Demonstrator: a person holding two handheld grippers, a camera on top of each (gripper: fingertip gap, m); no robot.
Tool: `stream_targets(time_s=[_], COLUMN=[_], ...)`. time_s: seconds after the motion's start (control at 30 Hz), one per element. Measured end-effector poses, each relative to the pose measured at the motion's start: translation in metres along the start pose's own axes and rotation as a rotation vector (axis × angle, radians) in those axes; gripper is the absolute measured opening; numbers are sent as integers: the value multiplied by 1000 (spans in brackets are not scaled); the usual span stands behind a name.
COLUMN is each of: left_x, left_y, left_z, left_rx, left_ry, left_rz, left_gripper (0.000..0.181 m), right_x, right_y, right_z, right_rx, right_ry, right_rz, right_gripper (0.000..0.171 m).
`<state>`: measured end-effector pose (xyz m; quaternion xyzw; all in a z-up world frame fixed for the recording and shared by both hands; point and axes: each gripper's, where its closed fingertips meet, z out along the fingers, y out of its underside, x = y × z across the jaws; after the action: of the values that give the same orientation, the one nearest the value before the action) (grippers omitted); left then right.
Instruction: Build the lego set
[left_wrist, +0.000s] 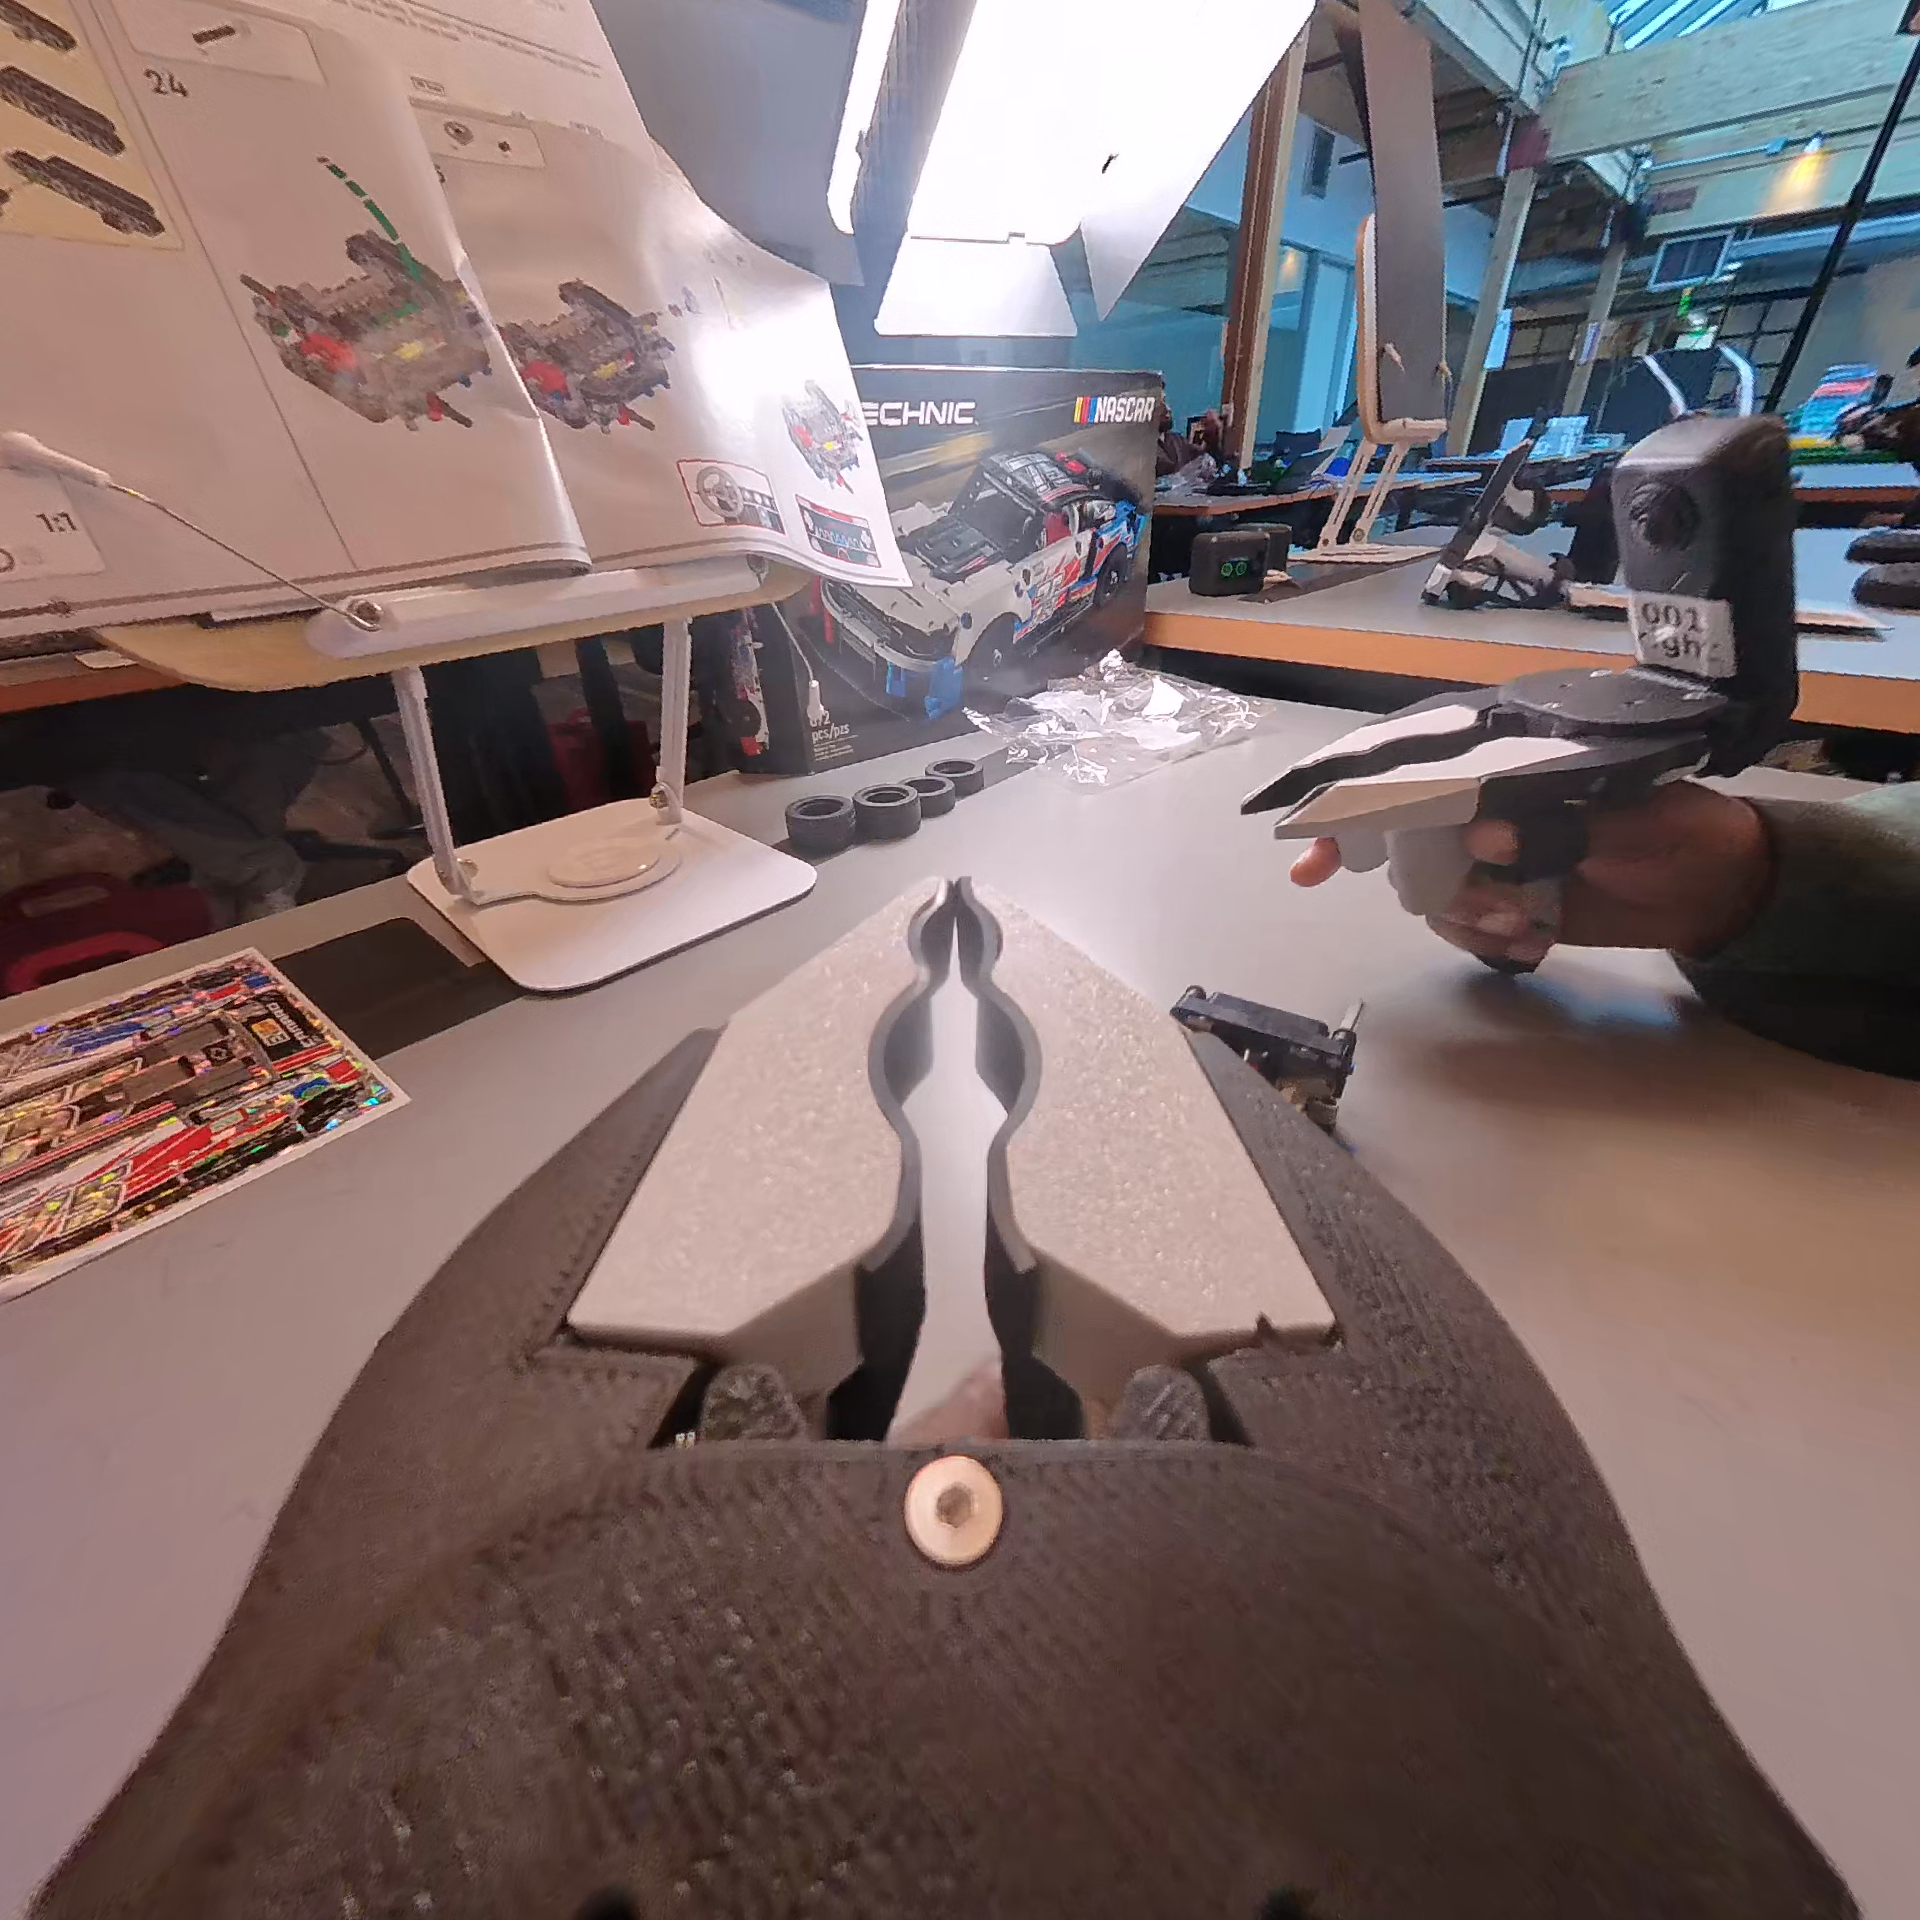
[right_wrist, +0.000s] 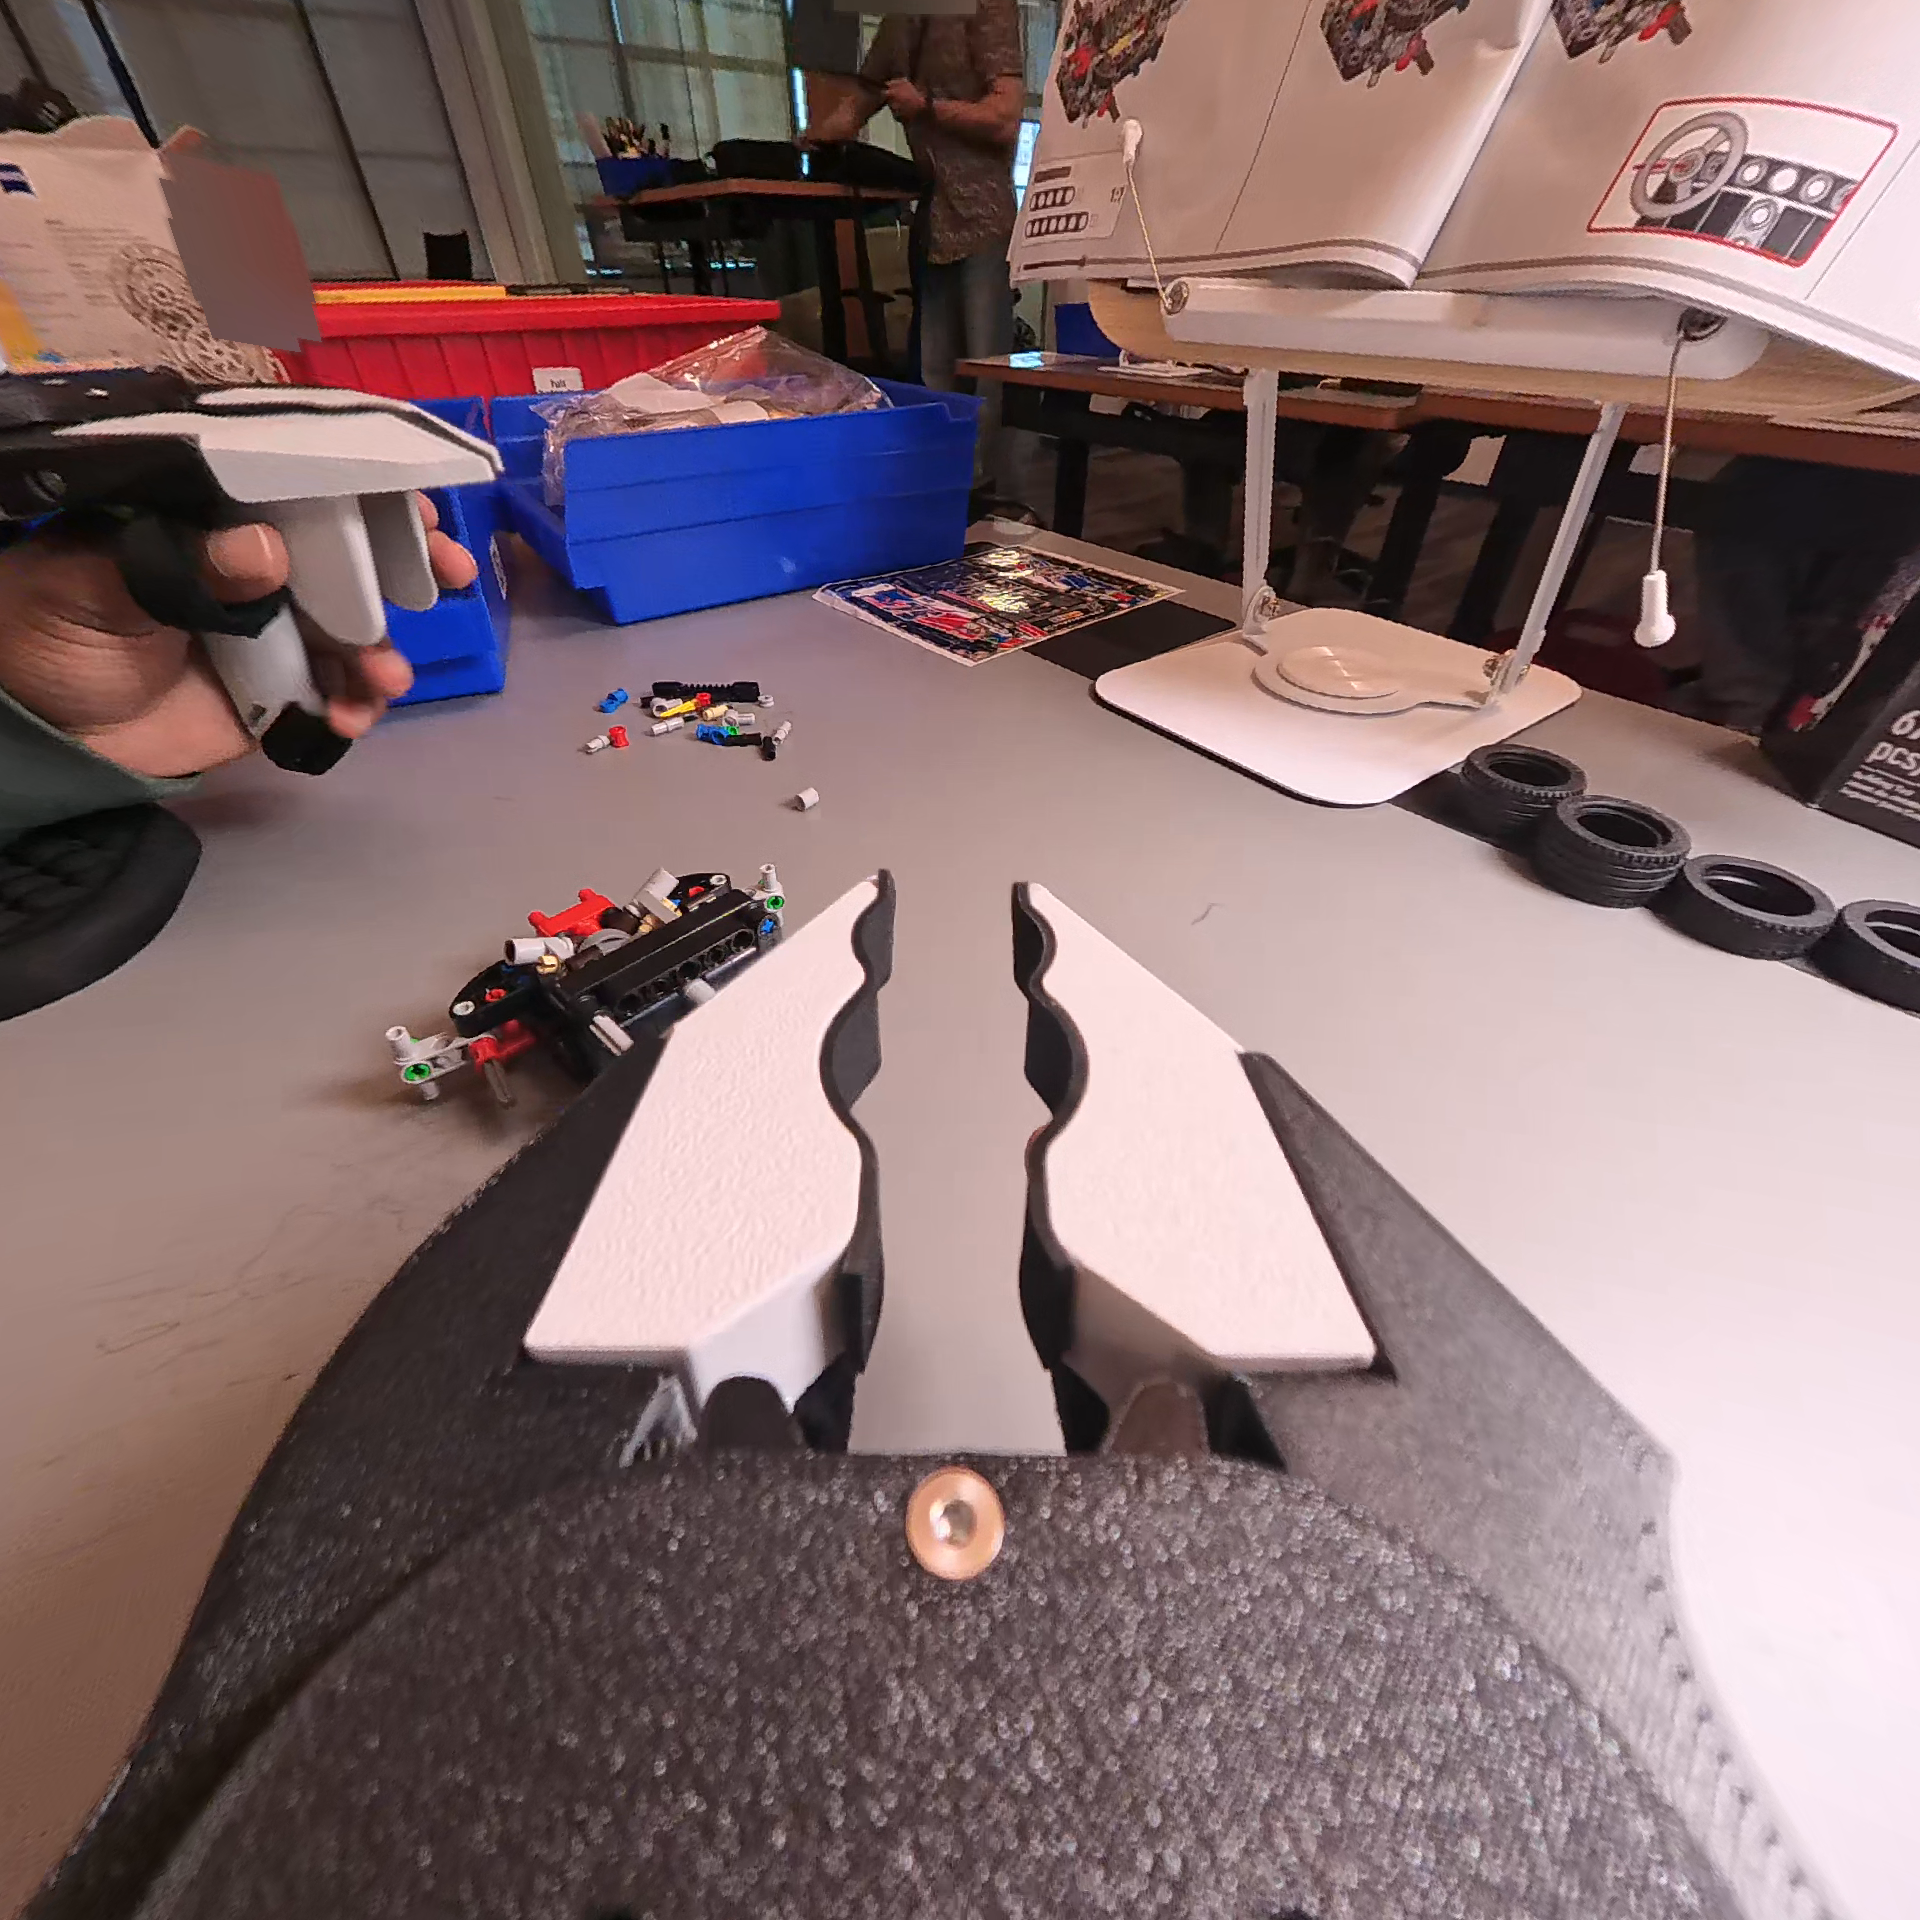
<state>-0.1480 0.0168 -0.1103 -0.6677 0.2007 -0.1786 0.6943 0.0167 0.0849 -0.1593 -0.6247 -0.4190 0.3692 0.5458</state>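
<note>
A partly built black Lego chassis with red, grey and green pins lies on the grey table, just left of my right gripper's left finger. My right gripper is open and empty, low over the table. A scatter of small loose Lego parts lies farther out. In the left wrist view my left gripper is shut and empty, and a corner of the chassis shows to its right. The hand-held right gripper also shows there, pointing left. The left gripper shows at the upper left of the right wrist view.
An instruction booklet rests on a white stand at the back. A row of black tyres, a sticker sheet, the set's box, a plastic bag and blue bins ring the work area. A person stands far behind. The gap from one gripper's tips to the other's is roughly 20 cm.
</note>
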Motion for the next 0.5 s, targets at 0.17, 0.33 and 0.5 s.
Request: stream_targets(time_s=[0.17,0.33,0.5], left_x=[-5,-19,-29], left_y=[-2,7,10], left_z=[-2,-2,-5], left_rx=[0,-25,-28], left_ry=[-35,-91,-132], left_rz=[-13,-55,-76], left_gripper=[0,13,22], right_x=[14,48,81], right_y=[-3,-34,-88], right_z=[2,13,31], right_rx=[12,67,162], right_ry=[56,177,251], right_rz=[11,-46,-108], right_gripper=[17,19,20])
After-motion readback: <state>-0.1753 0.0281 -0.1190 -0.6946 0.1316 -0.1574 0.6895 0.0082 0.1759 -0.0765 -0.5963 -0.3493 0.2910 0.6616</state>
